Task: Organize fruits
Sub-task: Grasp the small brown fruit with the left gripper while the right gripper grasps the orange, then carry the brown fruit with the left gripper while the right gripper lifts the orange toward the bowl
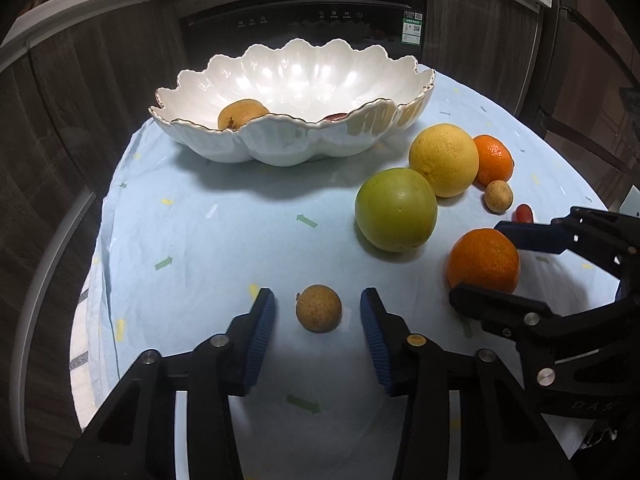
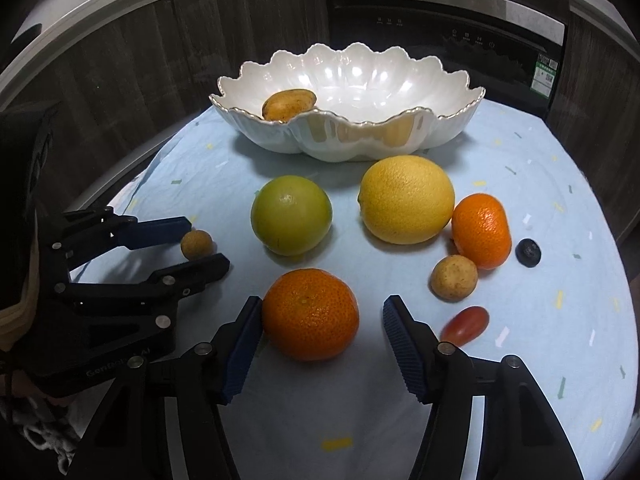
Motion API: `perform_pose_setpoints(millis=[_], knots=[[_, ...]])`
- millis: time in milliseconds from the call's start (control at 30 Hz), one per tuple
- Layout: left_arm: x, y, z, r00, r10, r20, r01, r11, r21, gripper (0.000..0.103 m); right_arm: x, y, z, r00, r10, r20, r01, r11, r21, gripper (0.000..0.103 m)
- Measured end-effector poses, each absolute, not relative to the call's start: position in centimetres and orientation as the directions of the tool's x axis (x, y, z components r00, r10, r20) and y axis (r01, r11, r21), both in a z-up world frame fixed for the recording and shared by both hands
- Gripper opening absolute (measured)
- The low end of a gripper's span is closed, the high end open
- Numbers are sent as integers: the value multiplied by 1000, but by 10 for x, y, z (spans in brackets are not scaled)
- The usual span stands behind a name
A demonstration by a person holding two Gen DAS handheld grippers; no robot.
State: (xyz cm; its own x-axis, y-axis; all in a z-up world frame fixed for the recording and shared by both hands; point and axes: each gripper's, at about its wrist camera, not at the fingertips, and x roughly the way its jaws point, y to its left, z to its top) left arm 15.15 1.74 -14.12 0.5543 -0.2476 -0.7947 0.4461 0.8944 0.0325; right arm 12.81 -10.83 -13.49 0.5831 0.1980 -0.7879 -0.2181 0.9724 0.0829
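Note:
A small brown longan (image 1: pixel 319 309) lies on the pale blue cloth between the blue pads of my left gripper (image 1: pixel 318 300), which is open with a gap on both sides. The right wrist view shows the same left gripper (image 2: pixel 206 242) around that longan (image 2: pixel 196 243). My right gripper (image 2: pixel 323 309) is open and straddles a mandarin (image 2: pixel 310 314); its left pad sits at the peel and its right pad stands clear. A white scalloped bowl (image 2: pixel 340 140) at the back holds a yellow-brown fruit (image 2: pixel 289 105).
On the cloth lie a green citrus (image 2: pixel 291 215), a large yellow citrus (image 2: pixel 406 199), a second mandarin (image 2: pixel 482 231), another longan (image 2: pixel 454 278), a red grape (image 2: pixel 466 325) and a dark blueberry (image 2: pixel 528 253). Dark cabinets and an oven stand behind the table.

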Motion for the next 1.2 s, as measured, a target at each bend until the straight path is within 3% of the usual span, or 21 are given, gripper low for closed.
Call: perform_pose_setpoints(millis=[133,200,1200], knots=[[152,15,-141,550,-258,-795,458,889,28,27,128,-106,-136,578,222,-785,-237,966,99,47],[152,14,-140,556,-248,-793,454,890,40,22,128,-104,-135,579,222,-784,-244,965,94,47],[113,13,-80,629,-214,-747,400,913,76,22,104,-118,-71,694,228,-683,-229,969,91,45]])
